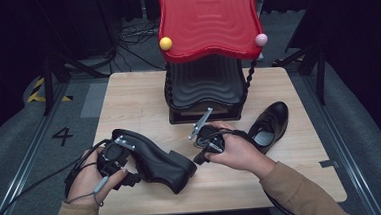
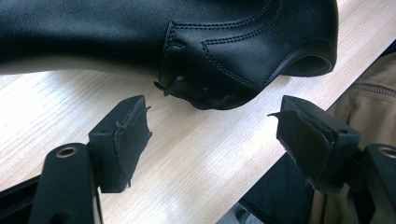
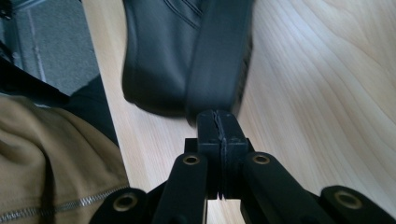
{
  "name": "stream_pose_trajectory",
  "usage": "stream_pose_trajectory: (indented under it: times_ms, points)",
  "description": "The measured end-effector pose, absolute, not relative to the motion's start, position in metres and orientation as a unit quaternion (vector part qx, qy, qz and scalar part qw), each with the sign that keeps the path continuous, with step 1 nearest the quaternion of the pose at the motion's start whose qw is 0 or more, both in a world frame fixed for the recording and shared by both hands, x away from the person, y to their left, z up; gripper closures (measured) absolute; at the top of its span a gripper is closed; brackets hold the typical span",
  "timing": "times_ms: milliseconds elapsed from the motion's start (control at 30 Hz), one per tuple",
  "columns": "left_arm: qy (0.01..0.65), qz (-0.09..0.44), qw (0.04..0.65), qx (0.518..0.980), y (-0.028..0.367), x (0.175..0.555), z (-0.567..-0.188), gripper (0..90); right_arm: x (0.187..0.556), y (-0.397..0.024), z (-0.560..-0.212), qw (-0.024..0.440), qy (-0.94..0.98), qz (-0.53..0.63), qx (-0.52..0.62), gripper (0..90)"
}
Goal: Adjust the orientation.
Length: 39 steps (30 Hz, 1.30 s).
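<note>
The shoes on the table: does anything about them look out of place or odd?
Yes. The near shoe lies tipped on its side between the two tongs, while the other shoe stands upright at the right, apart from it. The pads of the left tongs also look frayed at the edges.

two black shoes (image 1: 154,160), one red rack (image 1: 208,21)

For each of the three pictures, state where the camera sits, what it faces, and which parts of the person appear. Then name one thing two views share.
High view: above the person's side, facing the table; both hands and sleeves show.
Left gripper view: on the left tongs, open, facing the near shoe.
Right gripper view: on the right tongs, shut, facing that shoe's heel; a tan sleeve shows.
Shared: the near shoe lying on its side.
</note>
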<state>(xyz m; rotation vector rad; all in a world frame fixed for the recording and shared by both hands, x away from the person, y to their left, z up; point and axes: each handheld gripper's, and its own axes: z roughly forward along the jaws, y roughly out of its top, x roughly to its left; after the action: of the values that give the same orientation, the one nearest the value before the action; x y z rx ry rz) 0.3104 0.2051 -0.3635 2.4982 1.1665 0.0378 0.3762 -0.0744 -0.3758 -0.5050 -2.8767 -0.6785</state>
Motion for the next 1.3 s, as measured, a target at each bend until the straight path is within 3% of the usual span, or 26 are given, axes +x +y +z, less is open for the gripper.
stream_pose_trajectory:
  times_ms: [300, 600, 867, 967, 1300]
  points:
    - [0.412, 0.014, 0.193, 0.89, 0.205, 0.311, -0.363, 25.5, 0.375, -0.049, -0.387, 0.075, -0.962, -0.214, -0.154, 90.0]
    - [0.413, 0.012, 0.195, 0.889, 0.206, 0.312, -0.363, 25.6, 0.385, -0.051, -0.39, 0.092, -0.96, -0.209, -0.165, 90.0]
    - [0.414, 0.011, 0.196, 0.889, 0.207, 0.312, -0.362, 25.5, 0.396, -0.06, -0.386, 0.051, -0.96, -0.203, -0.188, 90.0]
    - [0.414, 0.011, 0.196, 0.889, 0.207, 0.312, -0.363, 25.5, 0.405, -0.066, -0.389, 0.003, -0.96, -0.189, -0.206, 90.0]
    - [0.414, 0.011, 0.197, 0.889, 0.207, 0.313, -0.363, 25.5, 0.43, -0.081, -0.412, 0.009, -0.955, -0.167, -0.245, 86.7]
